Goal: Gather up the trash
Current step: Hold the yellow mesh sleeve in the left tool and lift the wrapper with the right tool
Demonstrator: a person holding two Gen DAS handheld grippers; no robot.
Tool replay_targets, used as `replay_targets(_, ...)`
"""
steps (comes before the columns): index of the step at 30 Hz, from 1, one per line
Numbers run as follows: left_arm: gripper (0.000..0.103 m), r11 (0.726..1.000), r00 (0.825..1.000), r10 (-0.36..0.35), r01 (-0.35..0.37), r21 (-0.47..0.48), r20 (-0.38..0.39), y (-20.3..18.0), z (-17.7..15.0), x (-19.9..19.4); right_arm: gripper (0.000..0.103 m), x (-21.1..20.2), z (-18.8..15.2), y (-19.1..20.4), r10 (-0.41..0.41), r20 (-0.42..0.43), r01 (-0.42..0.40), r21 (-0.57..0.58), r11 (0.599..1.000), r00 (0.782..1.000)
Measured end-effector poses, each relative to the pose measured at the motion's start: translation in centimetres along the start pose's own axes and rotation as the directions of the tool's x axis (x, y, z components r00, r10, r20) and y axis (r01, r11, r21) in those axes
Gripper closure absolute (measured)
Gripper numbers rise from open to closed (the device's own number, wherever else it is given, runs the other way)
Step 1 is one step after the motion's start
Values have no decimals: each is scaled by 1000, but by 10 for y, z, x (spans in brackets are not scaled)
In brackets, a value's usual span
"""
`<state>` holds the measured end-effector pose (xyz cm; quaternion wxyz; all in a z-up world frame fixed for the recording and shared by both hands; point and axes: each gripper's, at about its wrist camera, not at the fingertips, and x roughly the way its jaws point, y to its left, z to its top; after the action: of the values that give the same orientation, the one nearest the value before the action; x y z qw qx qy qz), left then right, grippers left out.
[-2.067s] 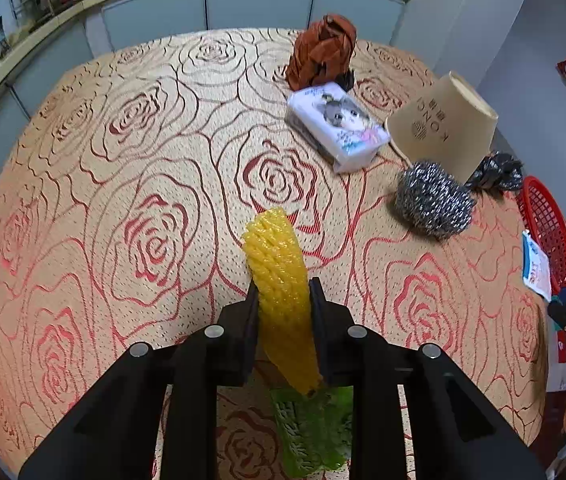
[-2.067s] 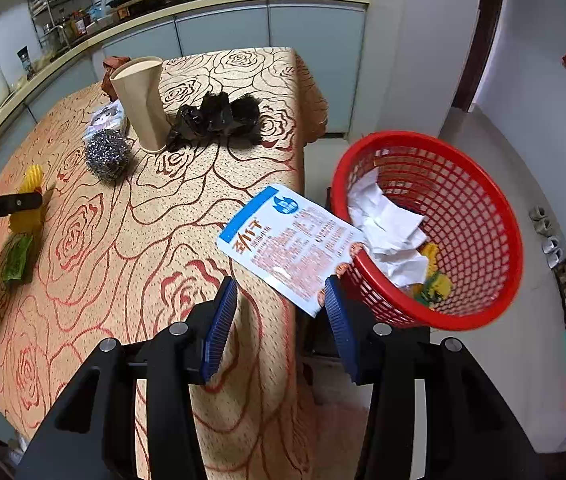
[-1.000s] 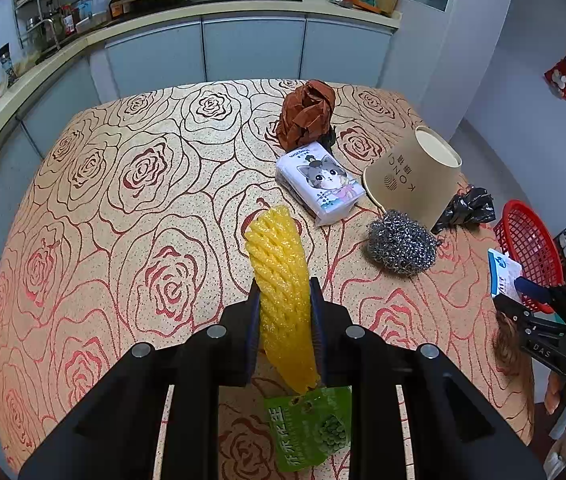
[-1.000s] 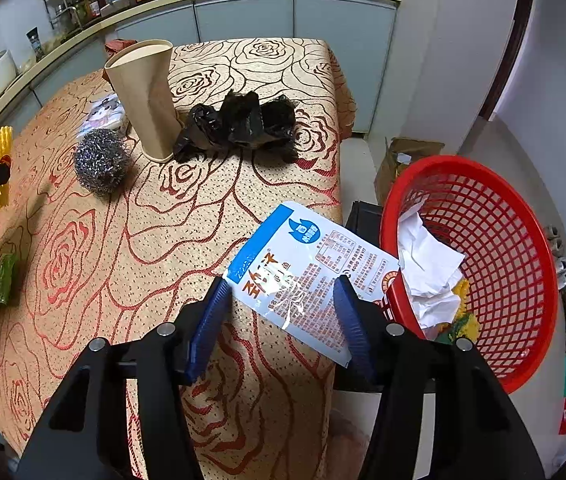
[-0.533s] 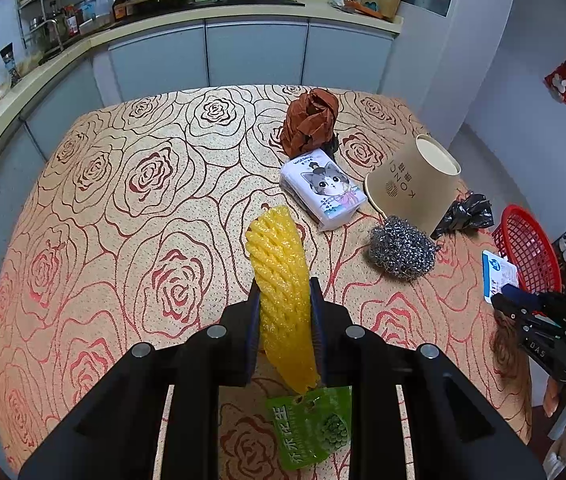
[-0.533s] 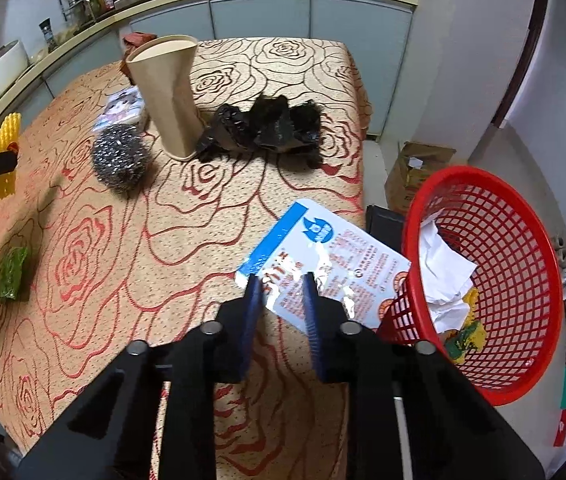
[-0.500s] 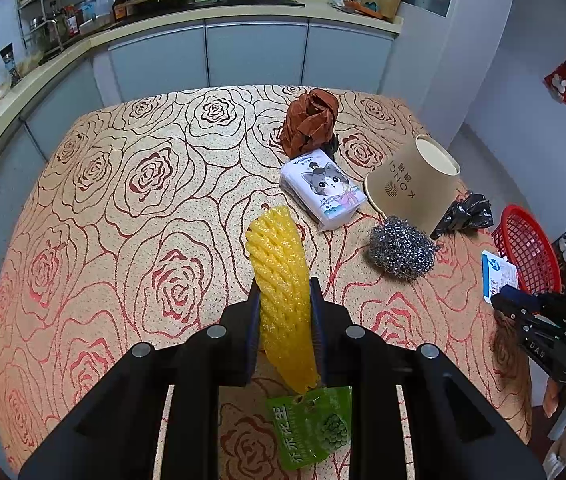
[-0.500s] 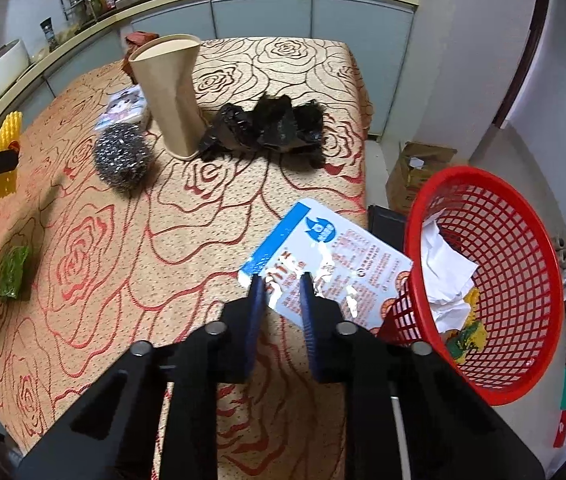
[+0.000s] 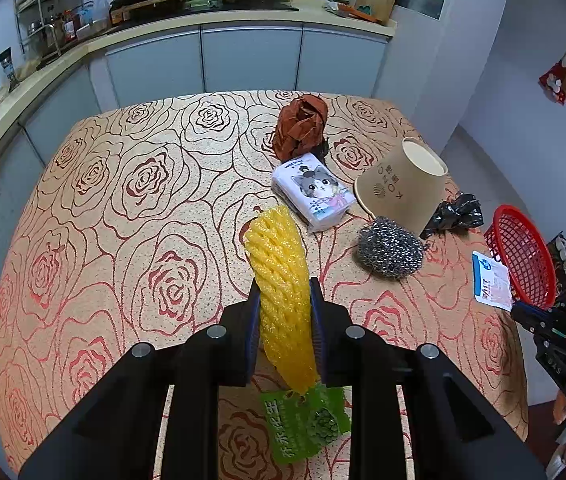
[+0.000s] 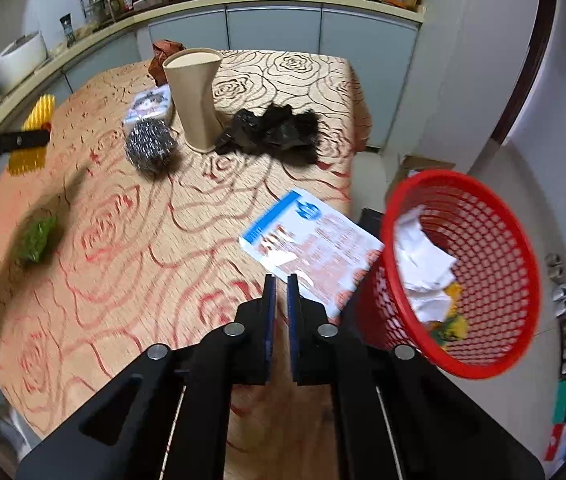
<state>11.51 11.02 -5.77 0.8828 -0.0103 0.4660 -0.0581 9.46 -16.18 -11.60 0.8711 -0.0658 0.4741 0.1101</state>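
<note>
The left tool [image 9: 284, 312] is clamped on a yellow foam net [image 9: 279, 280] above a rose-patterned surface [image 9: 123, 208], a green wrapper [image 9: 303, 424] lying just beneath it. The right tool [image 10: 279, 292] is pinched together on the near edge of a blue-and-white packet [image 10: 315, 252], which overhangs the surface's edge and touches a red basket [image 10: 495, 240] of crumpled paper standing on the floor. Beyond the packet sit black plastic [image 10: 275, 128], an upturned paper cup [image 10: 197, 96], a steel scourer [image 10: 149, 146] and a tissue pack [image 9: 315, 192]. Grey kitchen cabinets [image 9: 243, 56] line the far wall.
</note>
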Motion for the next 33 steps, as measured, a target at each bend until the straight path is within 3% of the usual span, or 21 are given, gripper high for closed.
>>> replay_targets(3,82,1000,1000,-6,6,3,2,-3,0,-1,92,1,-9,-9,-20,-9,20,0,1000,1000)
replay_targets(6,82,1000,1000,-9,9,12,4,-7,-1,-3,66,-2,-16,-15,-38,1,38,13,999,999)
replay_targets(7,82,1000,1000,-10,10,13,4,-8,-1,-4,63,-3,-18,-16,-46,8,46,15,999,999)
replay_targets(33,82,1000,1000,8,-8,1,8,-3,3,-6,63,36,5,-45,97,-26,-92,168,982,995)
